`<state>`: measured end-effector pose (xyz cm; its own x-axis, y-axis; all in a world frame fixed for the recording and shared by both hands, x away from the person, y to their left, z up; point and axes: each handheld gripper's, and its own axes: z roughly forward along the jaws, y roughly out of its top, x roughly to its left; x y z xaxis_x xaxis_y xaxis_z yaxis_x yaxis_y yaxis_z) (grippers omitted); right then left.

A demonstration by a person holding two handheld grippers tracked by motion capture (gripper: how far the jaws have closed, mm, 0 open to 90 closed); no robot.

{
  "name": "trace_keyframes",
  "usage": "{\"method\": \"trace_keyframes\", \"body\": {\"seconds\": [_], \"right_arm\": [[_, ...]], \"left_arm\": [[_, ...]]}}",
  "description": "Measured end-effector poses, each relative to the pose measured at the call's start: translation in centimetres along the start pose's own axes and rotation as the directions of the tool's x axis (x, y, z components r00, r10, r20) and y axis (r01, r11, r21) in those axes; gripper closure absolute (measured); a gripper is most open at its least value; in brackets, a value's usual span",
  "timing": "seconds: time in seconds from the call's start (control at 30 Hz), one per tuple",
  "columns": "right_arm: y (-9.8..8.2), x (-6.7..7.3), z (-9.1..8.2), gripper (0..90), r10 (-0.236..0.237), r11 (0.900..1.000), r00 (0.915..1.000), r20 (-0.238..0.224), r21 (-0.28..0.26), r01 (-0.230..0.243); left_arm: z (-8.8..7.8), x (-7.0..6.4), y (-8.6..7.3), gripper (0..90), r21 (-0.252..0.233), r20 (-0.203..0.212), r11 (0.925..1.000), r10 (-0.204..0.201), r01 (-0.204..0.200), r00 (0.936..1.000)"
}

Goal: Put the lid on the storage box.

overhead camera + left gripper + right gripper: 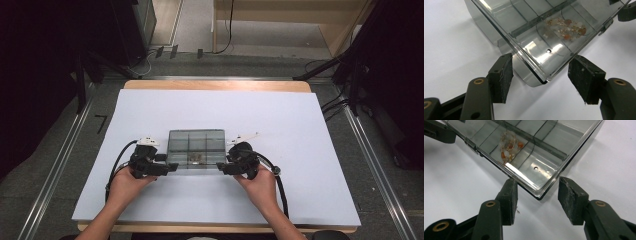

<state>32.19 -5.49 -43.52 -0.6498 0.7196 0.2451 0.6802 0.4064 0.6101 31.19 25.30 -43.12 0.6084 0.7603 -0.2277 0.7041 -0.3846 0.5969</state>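
A clear grey compartment box (196,145) lies with its lid closed on the white sheet, a small heap of orange and white beads (195,159) in its near middle compartment. My left gripper (172,167) is at the box's near left corner and my right gripper (221,167) at its near right corner. In the left gripper view the gripper (545,80) stands open, the box (531,30) corner between the pads, with the beads (567,26) beyond. The right gripper (537,200) is likewise open astride the box's (536,150) other corner, its pads clear of the walls, near the beads (509,145).
The white sheet (300,130) covers a wooden table (215,85), with bare room on all sides of the box. A small front latch (607,23) sits on the box's near edge. Black stands and cables flank the table on the floor.
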Motion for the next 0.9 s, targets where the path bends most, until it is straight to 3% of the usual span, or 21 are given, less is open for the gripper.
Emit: {"method": "trace_keyframes", "body": {"seconds": [0.9], "right_arm": [[-0.25, 0.14, 0.12, 51.1, -0.012, 1.000, 0.9999, 0.003, 0.005, 0.012]], "left_arm": [[0.06, 0.06, -0.35, 37.8, 0.012, 0.006, 0.9999, 0.003, -0.003, 1.0000]]}}
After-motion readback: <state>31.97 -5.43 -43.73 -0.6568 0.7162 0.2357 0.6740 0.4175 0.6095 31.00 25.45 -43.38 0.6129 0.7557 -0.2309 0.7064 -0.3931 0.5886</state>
